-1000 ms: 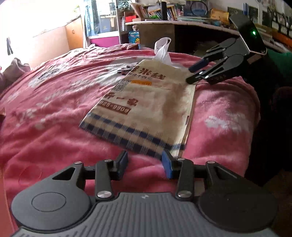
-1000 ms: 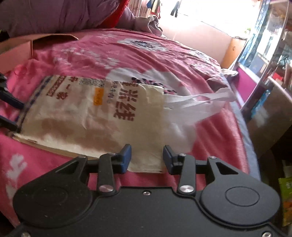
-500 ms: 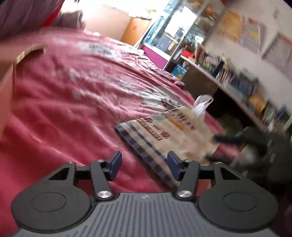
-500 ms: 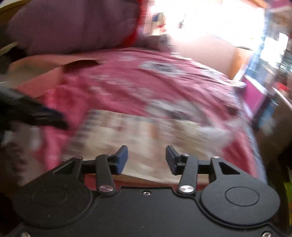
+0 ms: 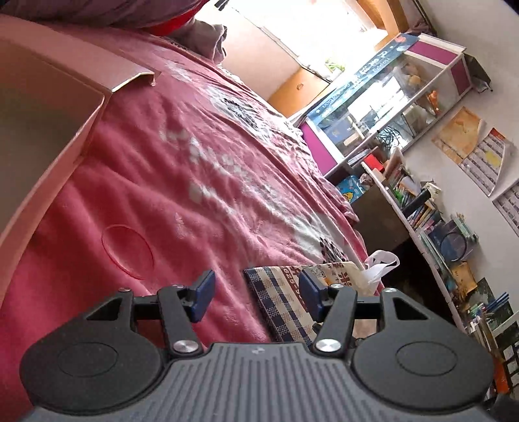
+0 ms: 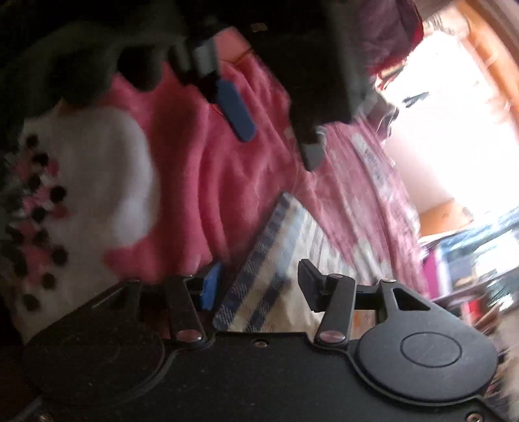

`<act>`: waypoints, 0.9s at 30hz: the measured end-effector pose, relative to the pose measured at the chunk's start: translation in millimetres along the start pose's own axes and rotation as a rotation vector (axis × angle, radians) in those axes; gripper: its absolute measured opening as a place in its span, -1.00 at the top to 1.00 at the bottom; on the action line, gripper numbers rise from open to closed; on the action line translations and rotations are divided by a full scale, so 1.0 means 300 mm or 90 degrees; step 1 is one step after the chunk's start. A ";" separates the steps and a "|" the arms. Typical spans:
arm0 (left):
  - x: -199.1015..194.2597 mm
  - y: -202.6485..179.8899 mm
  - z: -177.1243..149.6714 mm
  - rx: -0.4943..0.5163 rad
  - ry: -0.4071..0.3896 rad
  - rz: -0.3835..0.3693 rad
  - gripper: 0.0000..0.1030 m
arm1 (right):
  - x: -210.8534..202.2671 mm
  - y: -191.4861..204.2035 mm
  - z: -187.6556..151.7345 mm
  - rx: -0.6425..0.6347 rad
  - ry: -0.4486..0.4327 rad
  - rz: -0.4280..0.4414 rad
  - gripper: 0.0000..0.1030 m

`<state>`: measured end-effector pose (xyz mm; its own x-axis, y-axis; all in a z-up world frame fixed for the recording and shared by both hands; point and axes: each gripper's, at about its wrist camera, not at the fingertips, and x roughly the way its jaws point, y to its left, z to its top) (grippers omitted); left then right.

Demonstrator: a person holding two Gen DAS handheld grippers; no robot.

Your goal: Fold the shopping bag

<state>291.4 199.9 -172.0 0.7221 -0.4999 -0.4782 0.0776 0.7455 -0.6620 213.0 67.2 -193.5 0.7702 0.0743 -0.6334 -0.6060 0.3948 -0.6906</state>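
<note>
The shopping bag (image 5: 285,302) is a flat cream plastic bag with a blue checked bottom band, red print and white handles (image 5: 378,267). It lies on a pink blanket. My left gripper (image 5: 256,293) is open at the bag's checked end, its right finger over the bag. In the right wrist view the bag's checked corner (image 6: 259,276) lies between the open fingers of my right gripper (image 6: 256,285). The left gripper (image 6: 275,133) shows blurred above it, jaws apart.
A pink blanket (image 5: 201,181) with white flower patches covers the bed. An open cardboard box (image 5: 42,130) sits at the left. Bookshelves and a desk (image 5: 421,211) stand past the bed's right edge. A purple pillow (image 5: 97,13) lies at the far end.
Both grippers have swung round to the bag's checked bottom end and come close to it. The views have tilted sharply. The bag lies as before.
</note>
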 end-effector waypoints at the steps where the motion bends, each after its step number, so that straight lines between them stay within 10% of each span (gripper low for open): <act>1: 0.002 0.001 -0.001 0.002 0.004 -0.001 -0.10 | 0.002 -0.003 0.002 0.000 -0.002 -0.004 0.06; 3: -0.002 0.000 -0.008 0.009 0.011 -0.003 -0.10 | -0.001 -0.038 -0.020 0.032 0.003 0.008 0.48; 8: -0.004 -0.004 -0.016 0.019 0.019 -0.009 -0.11 | -0.054 -0.094 -0.098 0.059 0.016 0.016 0.66; 15: 0.004 -0.017 -0.024 0.026 0.024 -0.015 -0.11 | -0.118 -0.086 -0.284 0.020 0.108 -0.020 0.65; 20: 0.033 -0.041 -0.035 0.037 0.034 -0.016 -0.11 | -0.136 -0.055 -0.241 0.006 0.092 -0.045 0.21; 27: 0.037 -0.049 -0.035 0.044 0.035 -0.020 -0.11 | -0.080 -0.074 -0.213 0.013 0.097 -0.053 0.22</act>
<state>291.1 178.6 -173.7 0.6801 -0.5456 -0.4896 0.1480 0.7563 -0.6373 195.2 -1.8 -185.1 0.7776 -0.0991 -0.6209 -0.5357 0.4126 -0.7368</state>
